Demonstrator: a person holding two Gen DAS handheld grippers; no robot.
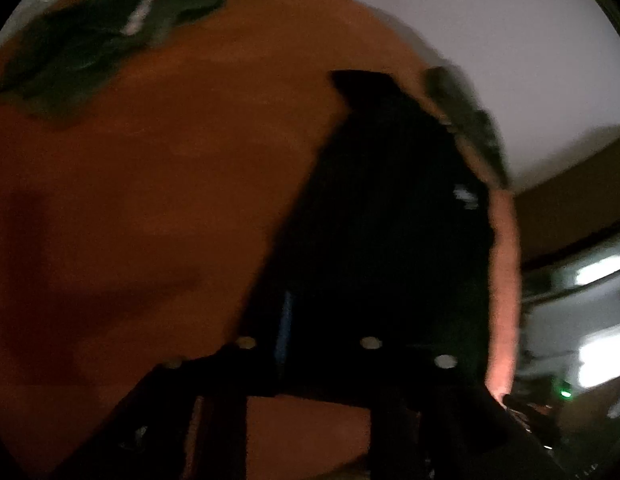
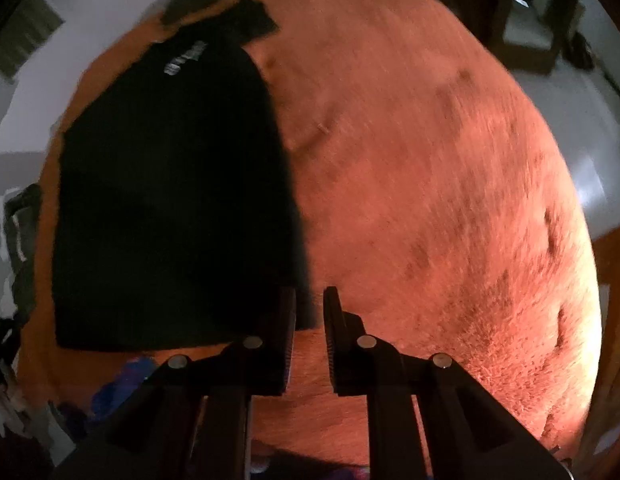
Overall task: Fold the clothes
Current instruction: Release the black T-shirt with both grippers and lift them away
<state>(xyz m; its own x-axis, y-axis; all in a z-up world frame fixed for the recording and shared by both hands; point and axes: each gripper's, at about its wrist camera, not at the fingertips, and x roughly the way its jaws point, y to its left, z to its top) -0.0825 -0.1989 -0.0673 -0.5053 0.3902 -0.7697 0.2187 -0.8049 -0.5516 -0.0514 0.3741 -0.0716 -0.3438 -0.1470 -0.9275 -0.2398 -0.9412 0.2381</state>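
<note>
A black shirt (image 2: 170, 200) with small white lettering lies flat, folded lengthwise, on the left part of an orange fuzzy rug (image 2: 430, 180). My right gripper (image 2: 310, 308) hovers at the shirt's lower right corner, jaws slightly apart, holding nothing. In the left wrist view the black shirt (image 1: 390, 220) fills the middle and hides the fingers of my left gripper (image 1: 310, 344), which sits right at the cloth. The view is dark and blurred, so its grip cannot be made out.
A dark green garment (image 1: 110, 36) lies at the rug's far left edge in the left wrist view. Another greenish cloth (image 1: 466, 120) lies beside the shirt at the rug's edge. White floor (image 2: 570, 120) surrounds the rug. Wooden furniture (image 2: 526, 20) stands beyond it.
</note>
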